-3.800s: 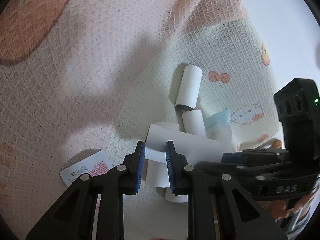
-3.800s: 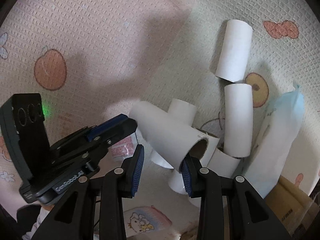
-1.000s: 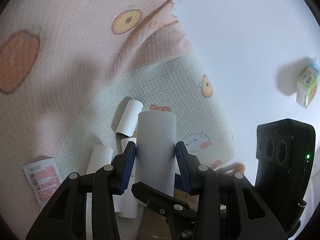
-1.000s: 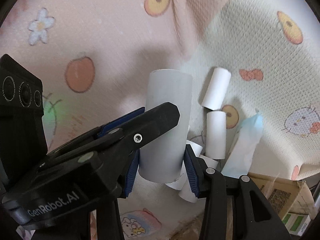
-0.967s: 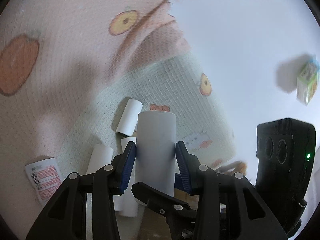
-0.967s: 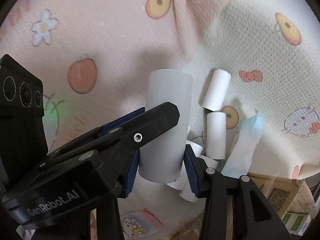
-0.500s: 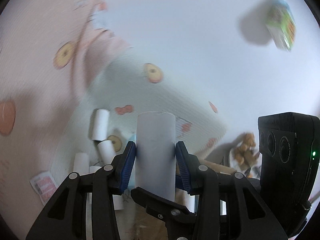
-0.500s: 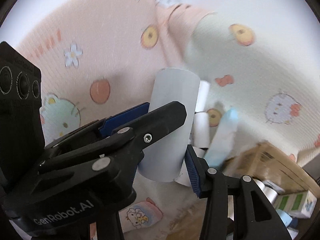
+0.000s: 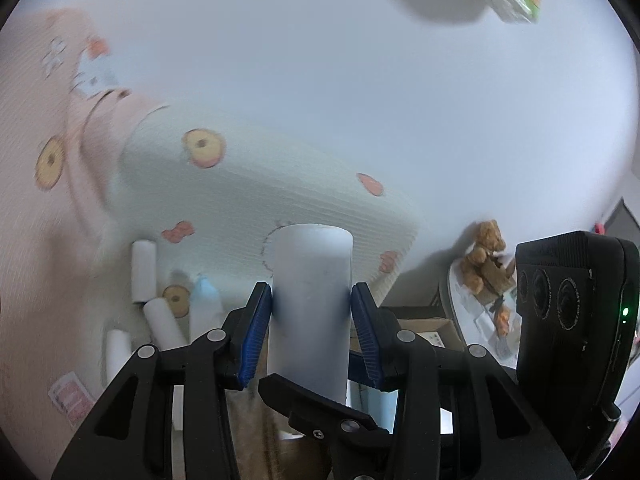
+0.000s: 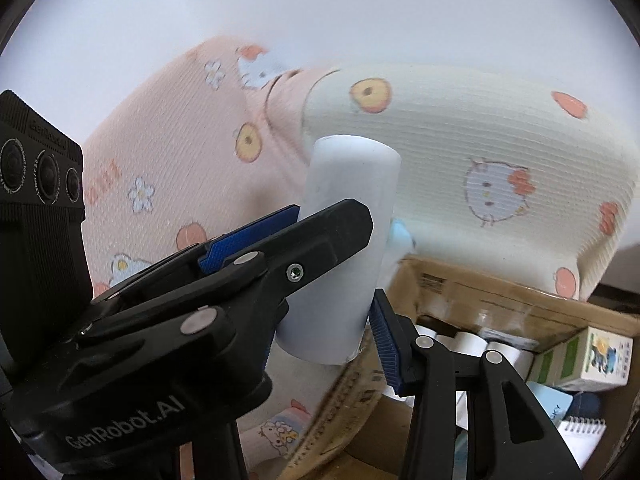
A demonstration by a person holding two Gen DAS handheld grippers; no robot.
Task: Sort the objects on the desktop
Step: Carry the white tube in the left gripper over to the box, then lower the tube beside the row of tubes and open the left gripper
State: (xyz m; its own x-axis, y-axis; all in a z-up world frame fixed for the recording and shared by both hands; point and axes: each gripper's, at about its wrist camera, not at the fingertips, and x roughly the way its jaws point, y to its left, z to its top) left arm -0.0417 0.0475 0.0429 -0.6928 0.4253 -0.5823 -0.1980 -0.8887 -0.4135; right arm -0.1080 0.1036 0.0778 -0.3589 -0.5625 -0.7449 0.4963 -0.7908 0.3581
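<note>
White paper tube (image 9: 310,312) is clamped between the left gripper (image 9: 312,330) pads, held up over the cartoon-print mat (image 9: 248,184) (pretty blurry). Right gripper (image 10: 340,316) fingers sit loosely around the same tube above a cardboard box (image 10: 472,288), not pressing.

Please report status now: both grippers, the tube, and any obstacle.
Left gripper shut on large white cardboard tube. Right gripper at the tube's lower end, right pad off it. Open brown cardboard box below, small white rolls inside. No obstacle seen.
</note>
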